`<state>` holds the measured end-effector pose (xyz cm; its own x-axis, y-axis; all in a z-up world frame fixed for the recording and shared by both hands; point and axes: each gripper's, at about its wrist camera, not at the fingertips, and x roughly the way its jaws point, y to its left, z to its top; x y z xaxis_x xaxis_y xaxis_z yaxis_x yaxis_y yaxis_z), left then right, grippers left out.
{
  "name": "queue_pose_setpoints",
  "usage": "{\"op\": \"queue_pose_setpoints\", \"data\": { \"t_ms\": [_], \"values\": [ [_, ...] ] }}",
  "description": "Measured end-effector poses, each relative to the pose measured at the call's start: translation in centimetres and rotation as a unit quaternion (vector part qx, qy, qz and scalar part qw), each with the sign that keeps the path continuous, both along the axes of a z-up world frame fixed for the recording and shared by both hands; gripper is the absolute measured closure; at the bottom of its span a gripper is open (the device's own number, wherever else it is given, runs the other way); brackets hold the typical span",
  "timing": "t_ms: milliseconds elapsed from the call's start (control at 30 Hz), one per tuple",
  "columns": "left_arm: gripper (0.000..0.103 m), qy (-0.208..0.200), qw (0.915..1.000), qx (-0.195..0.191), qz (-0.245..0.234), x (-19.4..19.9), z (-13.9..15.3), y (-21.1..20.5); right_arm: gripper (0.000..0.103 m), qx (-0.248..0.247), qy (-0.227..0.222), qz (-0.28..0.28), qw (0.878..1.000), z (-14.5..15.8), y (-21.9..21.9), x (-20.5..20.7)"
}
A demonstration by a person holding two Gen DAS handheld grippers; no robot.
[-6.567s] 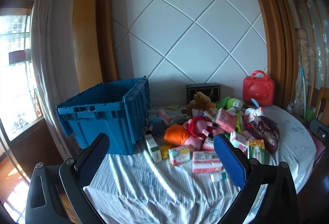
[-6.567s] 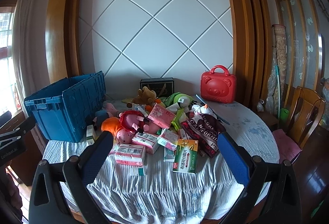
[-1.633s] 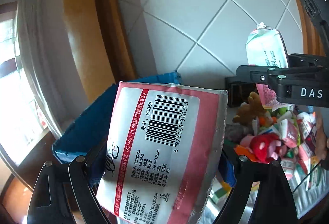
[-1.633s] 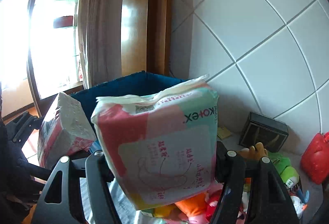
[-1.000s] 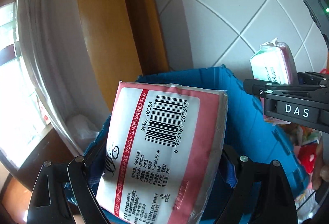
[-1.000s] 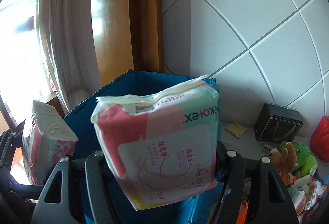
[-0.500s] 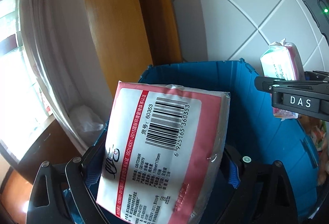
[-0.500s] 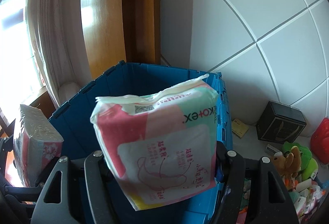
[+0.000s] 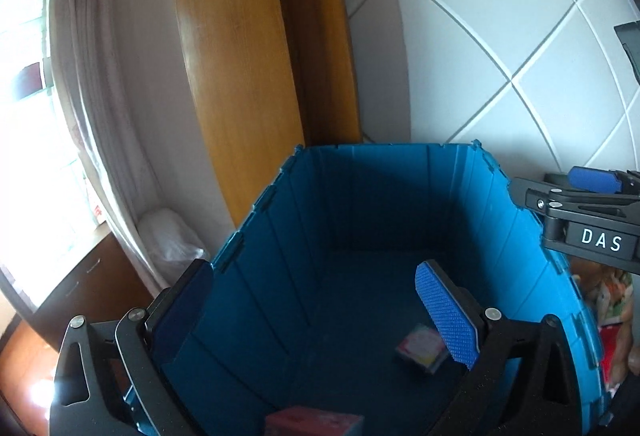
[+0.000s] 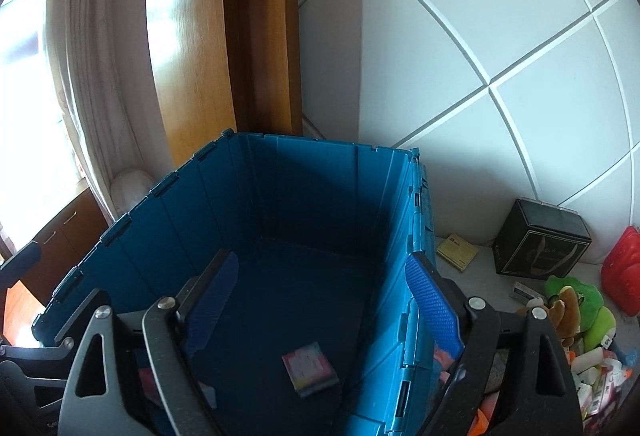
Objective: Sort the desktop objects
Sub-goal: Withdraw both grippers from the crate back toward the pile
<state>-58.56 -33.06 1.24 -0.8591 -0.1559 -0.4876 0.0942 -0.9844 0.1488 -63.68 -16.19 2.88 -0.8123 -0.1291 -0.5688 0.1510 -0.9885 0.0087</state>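
Observation:
Both grippers hang over the open blue crate (image 9: 400,171) (image 10: 312,155). My left gripper (image 9: 316,312) is open and empty. My right gripper (image 10: 324,300) is open and empty; its side also shows in the left wrist view (image 9: 588,232). The pink and green Kotex pack (image 10: 310,368) lies on the crate floor, also seen in the left wrist view (image 9: 420,348). The pink tissue pack (image 9: 314,422) lies at the near end of the crate floor, partly cut off by the frame edge.
To the right of the crate, a pile of plush toys and packets (image 10: 584,332) lies on the table, with a black box (image 10: 540,240), a yellow pad (image 10: 458,252) and a red case (image 10: 624,272). Wood panel and curtain stand behind the crate.
Both grippers have opened. The tissue pack dropped from the left gripper and the Kotex pack from the right; both now lie on the crate floor.

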Motion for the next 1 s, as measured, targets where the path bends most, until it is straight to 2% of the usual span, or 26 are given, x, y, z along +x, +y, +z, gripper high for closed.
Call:
{"op": "queue_pose_setpoints", "data": {
  "t_ms": [200,433,1000],
  "values": [
    [0.001,0.006,1.0,-0.003,0.001,1.4,-0.1,0.8,0.017,-0.003,0.004,0.006,1.0,0.3,0.1,1.3],
    [0.001,0.026,0.9996,-0.005,0.004,4.5,-0.1,0.9,0.017,0.003,0.009,0.008,1.0,-0.6,0.3,4.3],
    [0.001,0.068,0.9966,0.019,-0.042,14.5,0.1,3.4,0.016,-0.011,0.057,-0.016,0.998,-1.4,3.1,15.8]
  ]
}}
